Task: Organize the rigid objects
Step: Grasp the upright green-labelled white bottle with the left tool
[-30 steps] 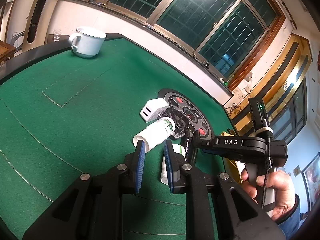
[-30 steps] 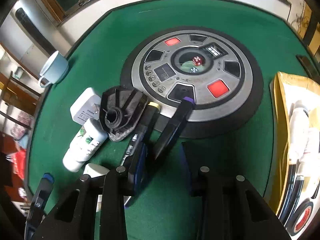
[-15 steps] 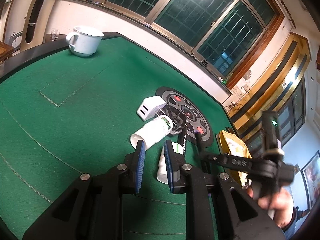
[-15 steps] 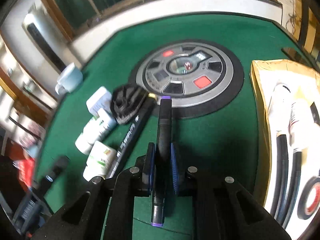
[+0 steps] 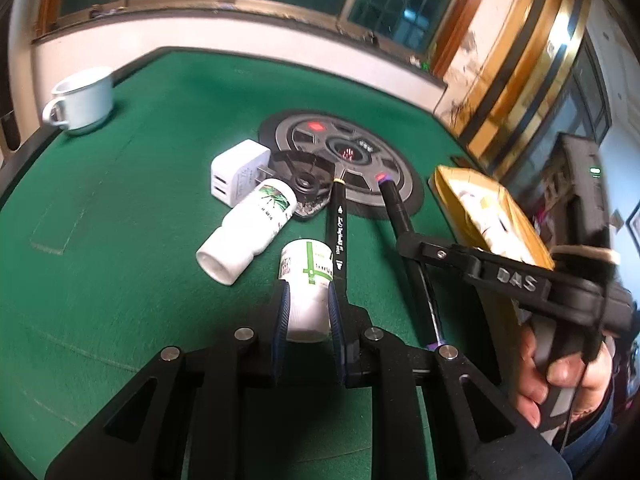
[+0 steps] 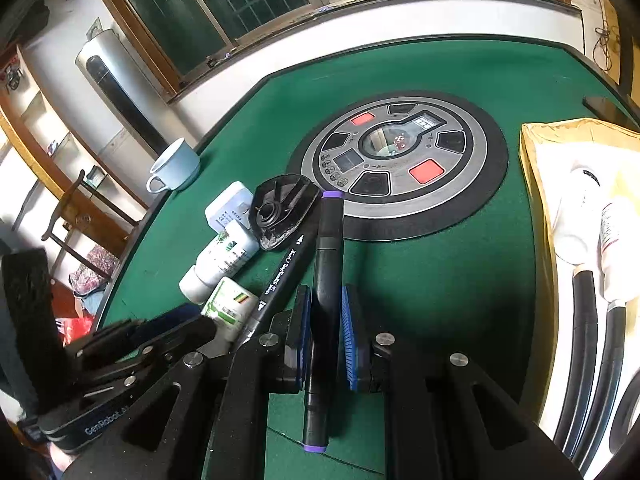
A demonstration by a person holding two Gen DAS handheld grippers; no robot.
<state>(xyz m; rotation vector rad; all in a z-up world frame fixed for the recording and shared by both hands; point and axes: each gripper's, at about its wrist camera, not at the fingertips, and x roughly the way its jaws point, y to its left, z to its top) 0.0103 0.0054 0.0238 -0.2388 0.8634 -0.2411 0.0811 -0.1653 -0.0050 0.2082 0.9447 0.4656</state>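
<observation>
On the green felt surface (image 5: 120, 240) I see a tight clutter ahead of me: a white ceramic cup (image 5: 82, 100) far off near the edge, a boxy white charger (image 5: 238, 170), a ribbed black plastic piece (image 5: 306, 184) with a chipped rim, and a round grey control dial (image 6: 396, 164) with red buttons set into the felt. A larger white bottle (image 5: 246, 236) lies on its side just beside the charger, and a slim black marker with white lettering (image 5: 338, 228) lies between the bottles and my right side, close against the left tongs. My left tongs (image 5: 306, 316) sit narrow around the cap end of a small white bottle with a green label (image 5: 308, 280), pads touching it, I think. My right tongs (image 6: 324, 332) are clamped on a smooth black marker with purple ends (image 6: 326, 280), lifted above the felt. A yellow box (image 6: 536, 184) at right holds white bottles and black hoses.
</observation>
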